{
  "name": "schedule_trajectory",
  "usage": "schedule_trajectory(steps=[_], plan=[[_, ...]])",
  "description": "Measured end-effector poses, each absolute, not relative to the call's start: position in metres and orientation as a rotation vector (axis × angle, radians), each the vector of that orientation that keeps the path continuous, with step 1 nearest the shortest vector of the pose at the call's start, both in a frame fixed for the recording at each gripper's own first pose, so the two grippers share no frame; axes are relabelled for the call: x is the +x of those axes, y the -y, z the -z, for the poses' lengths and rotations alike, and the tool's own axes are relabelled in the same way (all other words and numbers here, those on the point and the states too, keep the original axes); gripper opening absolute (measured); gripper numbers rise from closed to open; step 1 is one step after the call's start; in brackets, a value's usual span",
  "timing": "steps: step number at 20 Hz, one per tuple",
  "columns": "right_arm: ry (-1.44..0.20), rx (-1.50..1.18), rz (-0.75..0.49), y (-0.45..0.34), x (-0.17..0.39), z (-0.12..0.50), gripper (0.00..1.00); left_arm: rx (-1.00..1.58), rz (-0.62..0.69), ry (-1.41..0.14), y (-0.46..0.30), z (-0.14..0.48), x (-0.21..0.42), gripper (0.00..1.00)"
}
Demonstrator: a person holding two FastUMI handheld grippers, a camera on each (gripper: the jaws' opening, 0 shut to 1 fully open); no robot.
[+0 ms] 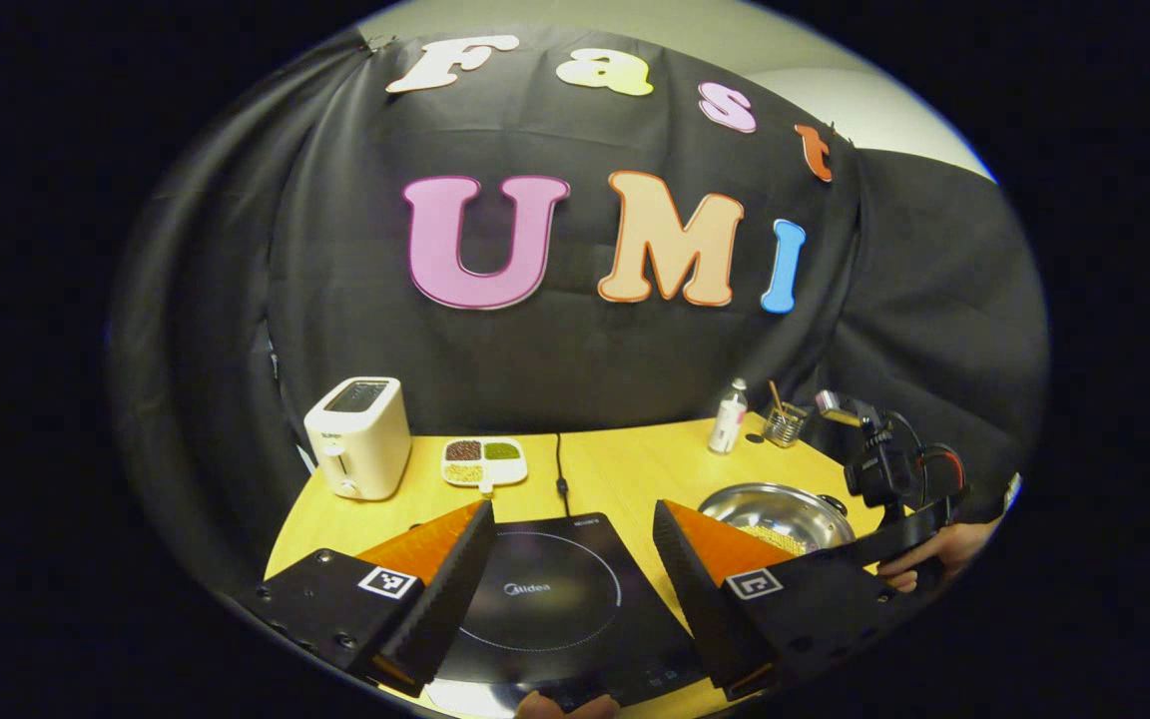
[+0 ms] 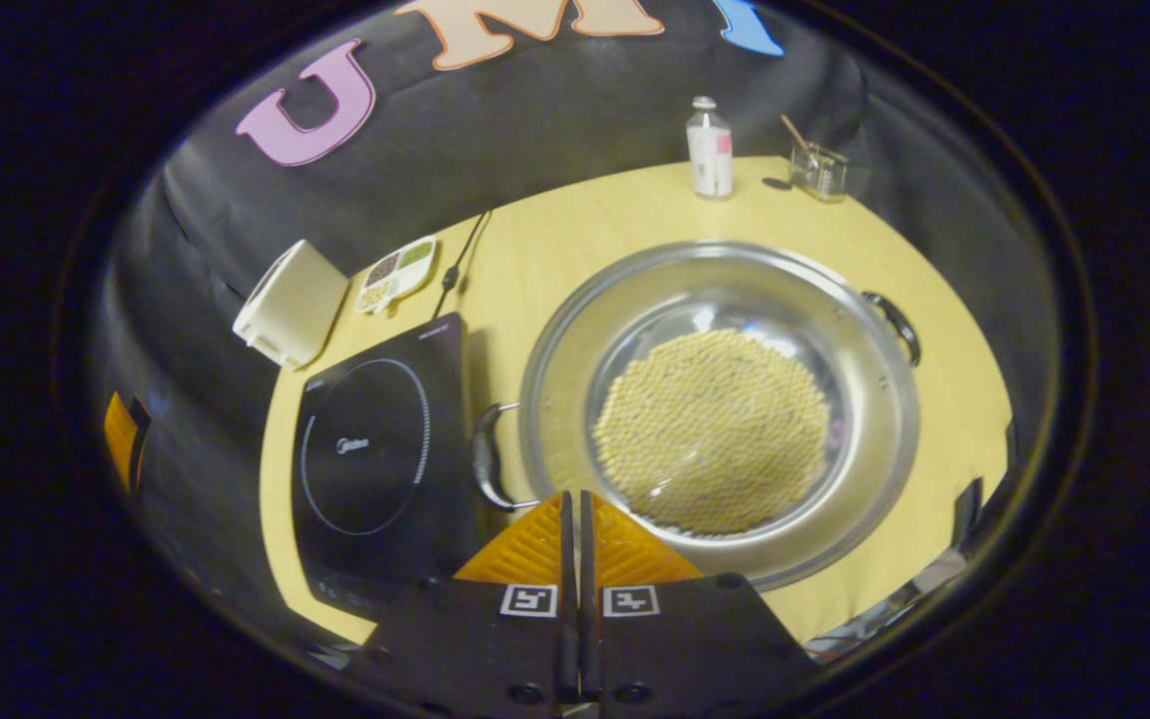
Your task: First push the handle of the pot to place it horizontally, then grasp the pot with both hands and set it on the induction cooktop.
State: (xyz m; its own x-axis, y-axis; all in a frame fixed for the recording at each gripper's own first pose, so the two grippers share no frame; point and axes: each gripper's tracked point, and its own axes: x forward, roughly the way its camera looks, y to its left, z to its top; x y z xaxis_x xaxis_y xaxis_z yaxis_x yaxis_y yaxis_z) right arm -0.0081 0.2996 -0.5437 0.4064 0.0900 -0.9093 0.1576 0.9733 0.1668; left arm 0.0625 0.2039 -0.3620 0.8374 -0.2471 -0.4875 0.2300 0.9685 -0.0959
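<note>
Pale yellow wooden counter [image 2: 934, 300], round at the front edge, in front of the black cloth wall. On its left part, flat black square induction cooktop [image 2: 375, 449] with a thin white ring on the glass; seen also in the left gripper view [image 1: 555, 599], directly under the fingers there. Just right of the cooktop, apart from it, large round shiny steel pot [image 2: 725, 399], shallow and wide, with a layer of small yellow beans [image 2: 713, 429] over its bottom. Black curved handle [image 2: 487, 459] on the pot side facing the cooktop, second black handle [image 2: 894, 325] on the opposite rim. In the left gripper view the same pot [image 1: 775, 514] beyond the right finger, partly hidden by it.

Behind the cooktop, near the wall: white boxy toaster [image 1: 360, 434], upright, and beside it a white divided dish [image 1: 483, 461] with four small portions of dark, green and pale grains. Black cable [image 1: 560, 464] from the wall to the back of the cooktop. At the far right corner, small white plastic bottle [image 2: 710, 150] and a little glass jar [image 2: 820, 170] with thin sticks in it, near each other.

Left gripper [image 1: 570, 559] above the cooktop, fingers spread wide, nothing between them. Right gripper [image 2: 575, 529] over the near rim of the pot, close to the left handle, fingers pressed together with only a thin slit, holding nothing. Farther off in the left gripper view, a hand [image 1: 924, 564] around the right gripper's black body.
</note>
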Motion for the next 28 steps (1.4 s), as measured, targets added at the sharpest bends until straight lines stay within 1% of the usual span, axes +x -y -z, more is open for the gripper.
schedule_trajectory(steps=[1,2,3,4,5,6,7,8,9,10,11,14,17,21,23,28], plan=[[-1.133,0.22,0.054,-0.287,-0.005,0.54,0.03,-0.033,0.266,-0.526,-0.196,0.363,0.062,0.97],[-1.117,0.206,0.064,-0.274,-0.003,0.539,0.08,-0.039,0.279,-0.54,-0.187,0.367,0.061,0.96],[-1.099,0.193,0.076,-0.262,-0.001,0.536,0.22,-0.05,0.29,-0.56,-0.177,0.372,0.059,0.96],[-1.088,0.184,0.074,-0.251,0.002,0.534,0.24,-0.065,0.299,-0.584,-0.168,0.378,0.057,0.96],[-1.086,0.168,0.076,-0.239,0.003,0.536,0.39,-0.074,0.303,-0.608,-0.16,0.383,0.056,0.95],[-1.081,0.155,0.074,-0.226,0.005,0.534,0.46,-0.075,0.3,-0.632,-0.152,0.389,0.055,0.96],[-1.067,0.14,0.084,-0.212,0.009,0.531,0.62,-0.076,0.293,-0.656,-0.146,0.394,0.054,0.96],[-1.052,0.127,0.087,-0.199,0.014,0.527,0.61,-0.082,0.295,-0.667,-0.136,0.397,0.054,0.96],[-1.043,0.111,0.081,-0.189,0.018,0.525,0.63,-0.082,0.293,-0.682,-0.128,0.399,0.054,0.95],[-1.038,0.09,0.075,-0.178,0.018,0.526,0.7,-0.078,0.291,-0.701,-0.121,0.404,0.053,0.95],[-1.039,0.071,0.065,-0.168,0.02,0.527,0.82,-0.08,0.288,-0.719,-0.113,0.409,0.052,0.95],[-1.038,0.043,0.053,-0.136,0.031,0.533,0.82,-0.101,0.281,-0.77,-0.088,0.422,0.052,0.96],[-1.039,0.054,0.049,-0.109,0.044,0.542,0.85,-0.13,0.26,-0.821,-0.071,0.446,0.055,0.96],[-1.064,0.045,0.019,-0.083,0.056,0.561,0.85,-0.191,0.163,-0.932,-0.072,0.492,0.058,0.95],[-1.083,0.051,0.011,-0.074,0.056,0.57,0.85,-0.203,0.129,-0.986,-0.073,0.513,0.057,0.94],[-1.129,0.074,-0.018,-0.069,0.053,0.59,0.85,-0.215,0.122,-1.091,-0.061,0.551,0.05,0.94]])
